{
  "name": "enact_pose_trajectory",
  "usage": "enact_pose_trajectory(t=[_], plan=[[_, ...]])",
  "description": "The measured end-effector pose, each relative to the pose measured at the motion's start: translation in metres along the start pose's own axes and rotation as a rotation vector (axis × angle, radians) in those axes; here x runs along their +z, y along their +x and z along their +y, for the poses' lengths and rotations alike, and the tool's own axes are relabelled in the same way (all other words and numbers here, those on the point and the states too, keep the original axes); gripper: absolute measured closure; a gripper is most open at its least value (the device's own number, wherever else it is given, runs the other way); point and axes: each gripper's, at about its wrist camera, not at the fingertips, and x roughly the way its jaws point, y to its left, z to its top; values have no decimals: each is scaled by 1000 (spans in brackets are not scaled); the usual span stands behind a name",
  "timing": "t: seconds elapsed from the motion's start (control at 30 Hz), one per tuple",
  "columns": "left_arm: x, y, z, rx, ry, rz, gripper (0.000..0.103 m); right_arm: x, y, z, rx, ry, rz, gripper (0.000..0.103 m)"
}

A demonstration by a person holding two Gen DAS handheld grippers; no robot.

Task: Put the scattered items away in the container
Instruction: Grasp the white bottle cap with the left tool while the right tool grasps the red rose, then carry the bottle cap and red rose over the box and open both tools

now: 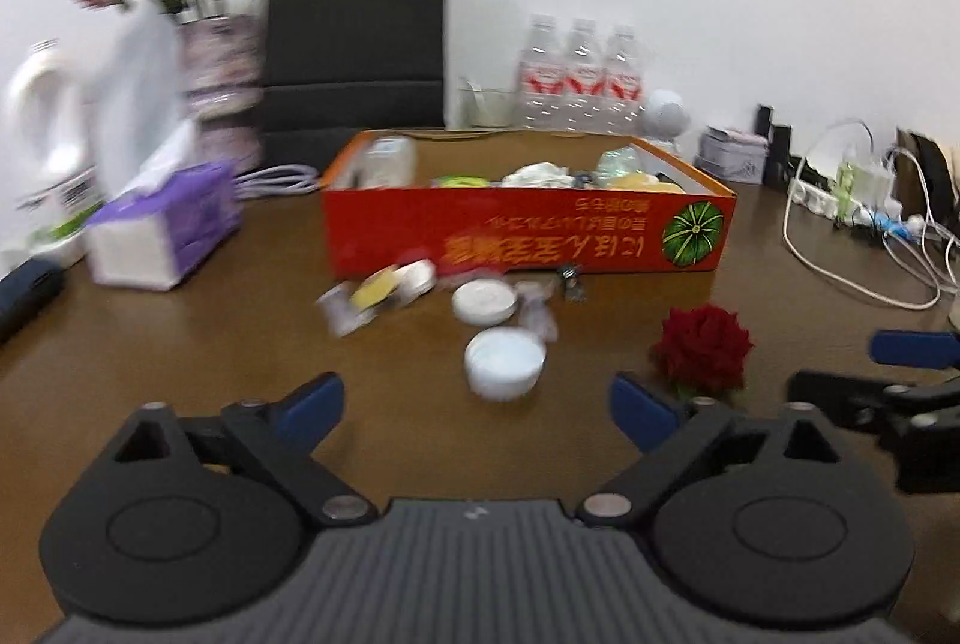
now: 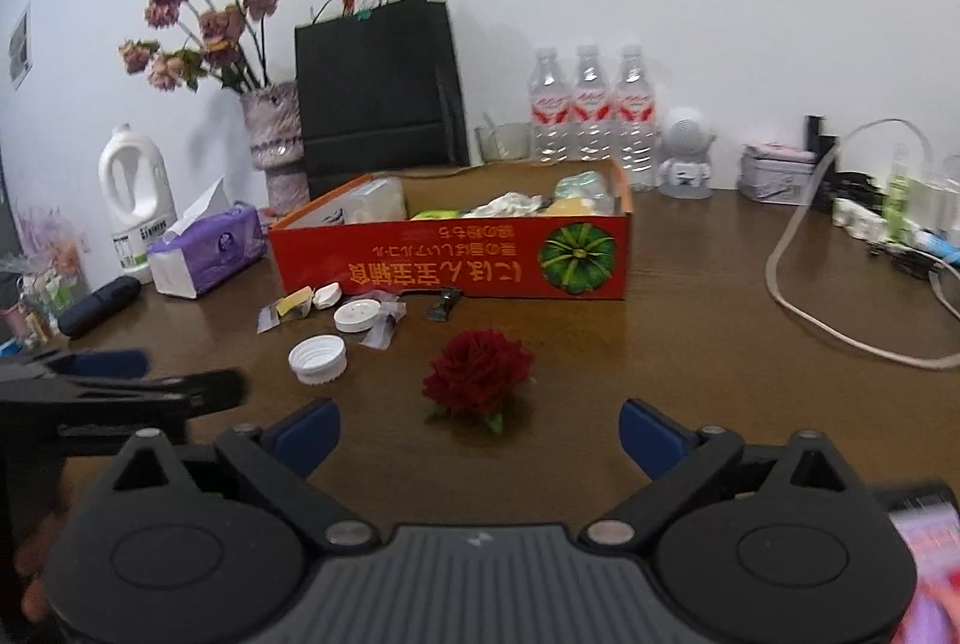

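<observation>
An orange-red cardboard box (image 1: 528, 230) (image 2: 450, 260) sits mid-table, partly filled with packets and wrappers. In front of it lie a white screw cap (image 1: 504, 362) (image 2: 317, 359), a flat white lid (image 1: 485, 301) (image 2: 357, 315), small sachets (image 1: 372, 296) (image 2: 288, 308), a clear wrapper (image 2: 384, 329), a dark clip (image 2: 444, 305) and a red rose head (image 1: 702, 350) (image 2: 477, 374). My left gripper (image 1: 477, 404) is open just short of the screw cap, with nothing between its fingers. My right gripper (image 2: 478, 431) is open, and the rose lies just beyond its fingertips.
A purple tissue pack (image 2: 210, 254), white detergent bottle (image 2: 135, 194) and vase of dried flowers (image 2: 276, 140) stand left. A black bag (image 2: 378, 86), three water bottles (image 2: 591, 104) and a figurine (image 2: 687, 152) line the back. Cables and a power strip (image 2: 864, 224) crowd the right.
</observation>
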Motion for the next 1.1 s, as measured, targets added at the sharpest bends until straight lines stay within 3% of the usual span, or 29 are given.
enact_pose_trajectory(t=[0.07,0.23,0.3,0.33,0.37,0.4,0.53,0.67,0.87,1.1], plan=[[6,21,-1,3,20,21,26,9,21,2,-7,-26,28,12],[15,54,6,-97,-30,101,27,25,59,9,-41,-102,64,18],[14,61,6,-98,-25,120,38,27,73,13,-30,-130,92,20],[13,64,6,-88,-28,130,54,28,80,15,-25,-140,112,29],[13,67,7,-84,-35,140,61,27,86,18,-19,-148,135,35],[13,68,9,-83,-45,140,61,27,91,19,-14,-152,156,49],[12,63,13,-98,-64,133,62,25,92,19,-10,-115,157,60],[10,39,14,-80,-71,76,62,26,72,18,-10,-81,115,62],[-5,-36,15,-9,-129,-60,62,9,15,35,53,-103,-8,62],[-35,-100,22,77,-170,-176,62,-12,-26,53,87,-33,-39,62]])
